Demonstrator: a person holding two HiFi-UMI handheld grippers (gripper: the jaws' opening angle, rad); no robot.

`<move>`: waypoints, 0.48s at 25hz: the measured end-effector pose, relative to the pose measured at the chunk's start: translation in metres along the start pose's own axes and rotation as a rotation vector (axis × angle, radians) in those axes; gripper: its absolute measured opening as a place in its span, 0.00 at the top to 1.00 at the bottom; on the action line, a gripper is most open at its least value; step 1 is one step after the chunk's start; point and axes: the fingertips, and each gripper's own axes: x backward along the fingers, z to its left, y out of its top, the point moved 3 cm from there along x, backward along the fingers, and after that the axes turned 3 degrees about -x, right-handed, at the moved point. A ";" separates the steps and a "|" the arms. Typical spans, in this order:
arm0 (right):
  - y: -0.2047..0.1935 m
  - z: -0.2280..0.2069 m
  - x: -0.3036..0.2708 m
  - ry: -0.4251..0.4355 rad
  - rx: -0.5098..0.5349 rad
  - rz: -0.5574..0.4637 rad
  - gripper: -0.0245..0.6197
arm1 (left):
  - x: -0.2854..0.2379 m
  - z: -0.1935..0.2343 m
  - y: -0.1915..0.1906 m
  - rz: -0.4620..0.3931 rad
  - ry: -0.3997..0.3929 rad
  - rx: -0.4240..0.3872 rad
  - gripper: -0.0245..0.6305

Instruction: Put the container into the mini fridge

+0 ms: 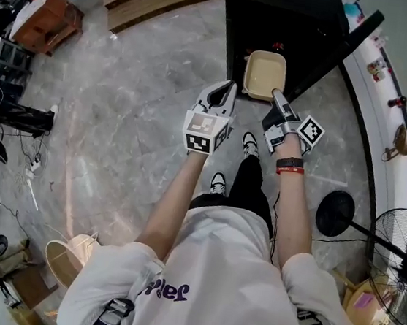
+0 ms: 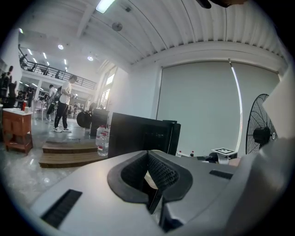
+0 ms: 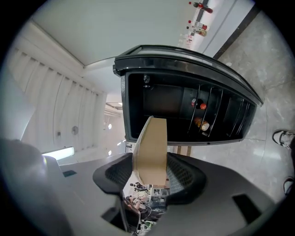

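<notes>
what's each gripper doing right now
left gripper: shut, nothing between the jaws
right gripper: shut on the container wall

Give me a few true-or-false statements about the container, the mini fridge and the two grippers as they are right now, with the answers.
1. The mini fridge has its door open. True.
2. The right gripper grips the beige container by its rim. True.
3. The container has been released and sits on a fridge shelf. False: the right gripper is clamped on it at the fridge opening.
4. The left gripper also grips the container. False: it is beside the container, jaws together on nothing.
5. The standing fan is on the person's left. False: it is on the person's right.
</notes>
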 end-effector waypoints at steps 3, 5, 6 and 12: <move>0.007 -0.015 -0.004 -0.006 -0.007 -0.003 0.59 | -0.010 0.004 -0.016 0.025 0.008 0.003 0.93; 0.012 -0.027 -0.004 -0.015 -0.018 -0.010 0.59 | -0.015 0.005 -0.027 0.044 0.013 0.007 0.93; 0.015 -0.032 -0.004 -0.020 -0.022 -0.015 0.59 | -0.019 0.006 -0.032 0.052 0.016 0.009 0.93; 0.040 -0.060 -0.016 -0.016 -0.021 -0.024 0.59 | -0.052 0.009 -0.045 0.027 0.010 0.014 0.93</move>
